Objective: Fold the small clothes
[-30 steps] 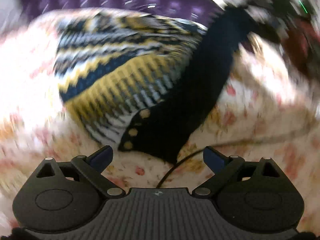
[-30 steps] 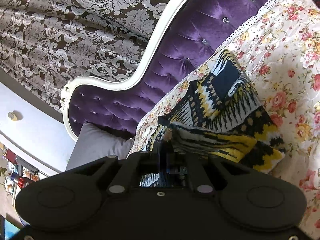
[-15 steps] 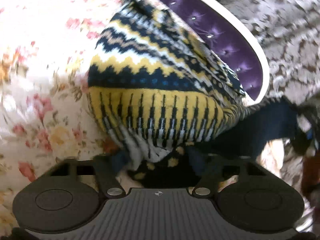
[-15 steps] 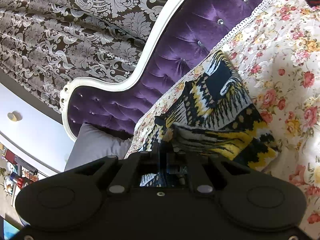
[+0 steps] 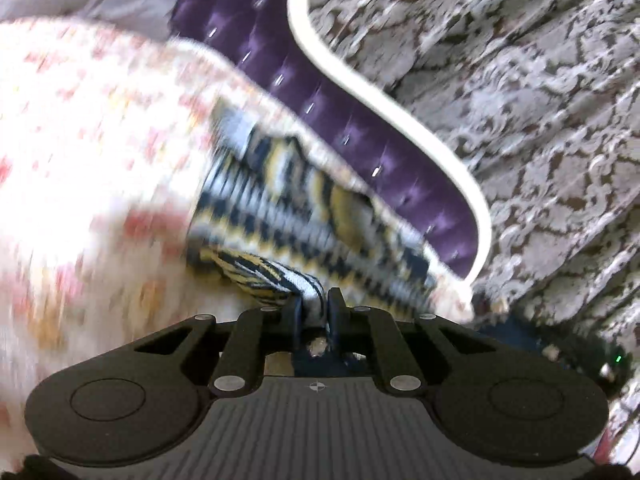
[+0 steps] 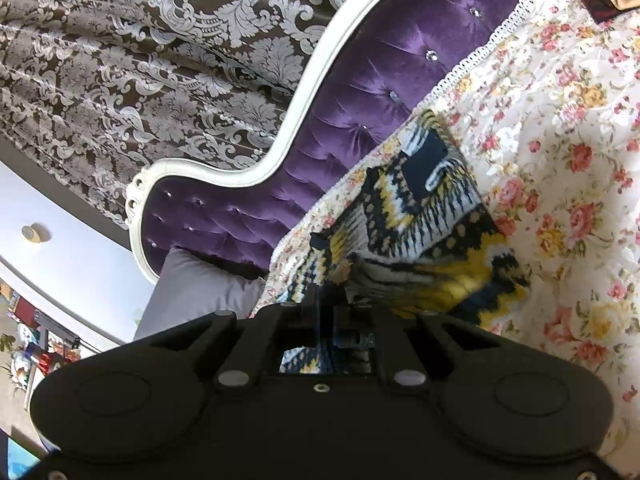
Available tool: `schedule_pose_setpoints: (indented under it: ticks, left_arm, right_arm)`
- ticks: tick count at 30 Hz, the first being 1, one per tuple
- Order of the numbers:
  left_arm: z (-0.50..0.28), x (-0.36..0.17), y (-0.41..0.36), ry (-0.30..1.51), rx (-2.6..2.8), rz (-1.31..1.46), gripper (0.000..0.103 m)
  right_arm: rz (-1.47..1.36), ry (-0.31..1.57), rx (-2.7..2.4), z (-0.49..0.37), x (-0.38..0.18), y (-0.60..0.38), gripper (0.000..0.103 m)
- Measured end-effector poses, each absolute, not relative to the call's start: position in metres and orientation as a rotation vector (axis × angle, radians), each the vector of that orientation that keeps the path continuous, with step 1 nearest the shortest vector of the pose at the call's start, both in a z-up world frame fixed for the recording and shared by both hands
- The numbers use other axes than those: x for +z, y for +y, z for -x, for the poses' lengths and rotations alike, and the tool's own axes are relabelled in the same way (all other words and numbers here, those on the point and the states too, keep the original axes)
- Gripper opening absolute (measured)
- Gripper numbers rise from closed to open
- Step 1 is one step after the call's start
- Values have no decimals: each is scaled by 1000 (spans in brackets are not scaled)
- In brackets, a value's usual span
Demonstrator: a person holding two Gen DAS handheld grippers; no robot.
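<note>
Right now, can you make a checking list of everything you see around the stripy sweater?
Surface: floral bedspread, sunlit, lace edge by the headboard.
Job's things: patterned knit sweater, yellow, navy and white, lying on the bedspread near the headboard.
Clutter: grey pillow beside the headboard; nothing else clear.
Grippers: left gripper shut on the sweater's edge; right gripper shut on the sweater too.
Cables: nothing seen.
Surroundings: purple tufted headboard with white frame; brown damask curtain behind; left view is blurred.

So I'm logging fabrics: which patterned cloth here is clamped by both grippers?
The yellow, navy and white zigzag knit garment, not the floral bedspread beneath it or the damask curtain.
</note>
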State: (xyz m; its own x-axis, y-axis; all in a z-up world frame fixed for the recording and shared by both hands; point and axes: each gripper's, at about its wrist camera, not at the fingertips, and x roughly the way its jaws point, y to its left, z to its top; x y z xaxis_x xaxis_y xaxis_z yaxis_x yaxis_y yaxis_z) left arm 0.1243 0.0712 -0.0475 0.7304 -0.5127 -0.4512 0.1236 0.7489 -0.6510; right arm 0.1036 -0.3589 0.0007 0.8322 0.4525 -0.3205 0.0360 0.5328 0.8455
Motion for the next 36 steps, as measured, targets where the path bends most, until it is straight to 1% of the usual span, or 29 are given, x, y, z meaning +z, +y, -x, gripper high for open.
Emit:
schedule_pose_setpoints:
  ticks: [3, 6, 8, 9, 10, 12, 13, 14, 15, 16, 17, 18, 22, 24, 26, 32, 36]
  left_arm:
    - [-159, -28, 76, 627, -364, 642, 13]
    - [-198, -15, 77, 583, -311, 593, 13]
    - [-223, -12, 76, 590, -283, 561, 13]
    - [-234, -12, 75, 594, -275, 538, 13]
    - [-239, -11, 72, 600, -270, 504, 13]
    - [-240, -9, 68, 609, -276, 407, 24]
    - [-234, -8, 66, 604, -286, 351, 34]
    - [-226, -8, 63, 597, -299, 296, 44]
    - [-215, -10, 59, 589, -314, 221, 49]
    - [-205, -11, 54, 581, -327, 147, 55]
    - [-190, -15, 46, 575, -339, 53, 57]
    - [-178, -18, 40, 569, -349, -31, 58]
    - [-120, -34, 17, 488, -389, -397, 60]
    - [-98, -41, 10, 443, -418, -525, 64]
    - [-86, -50, 3, 427, -440, -637, 71]
    - [-97, -67, -20, 371, -436, -815, 71]
    - [-117, -74, -32, 347, -464, -840, 71]
  right_arm:
    - [-996, 533, 266, -119, 5, -365, 14]
    - [-1005, 523, 249, -145, 4, -371, 15]
    - [-1023, 529, 235, -162, -4, -374, 15]
    - [-1035, 529, 217, -171, -10, -377, 20]
    - [-1042, 532, 199, -178, -16, -379, 20]
    - [-1048, 563, 182, -191, -27, -383, 20]
    - [-1046, 571, 168, -193, -32, -385, 20]
    - [-1037, 575, 165, -193, -34, -386, 23]
    - [-1025, 577, 160, -191, -35, -387, 31]
    - [-1009, 575, 158, -186, -35, -388, 36]
    - [-998, 568, 163, -181, -35, -388, 43]
    - [-992, 564, 168, -177, -35, -389, 44]
    - [-978, 573, 161, -164, -37, -392, 44]
    - [-982, 570, 157, -161, -38, -394, 44]
    - [-984, 565, 159, -161, -39, -394, 44]
    - [-977, 564, 167, -159, -37, -390, 44]
    - [-982, 564, 169, -156, -36, -389, 44]
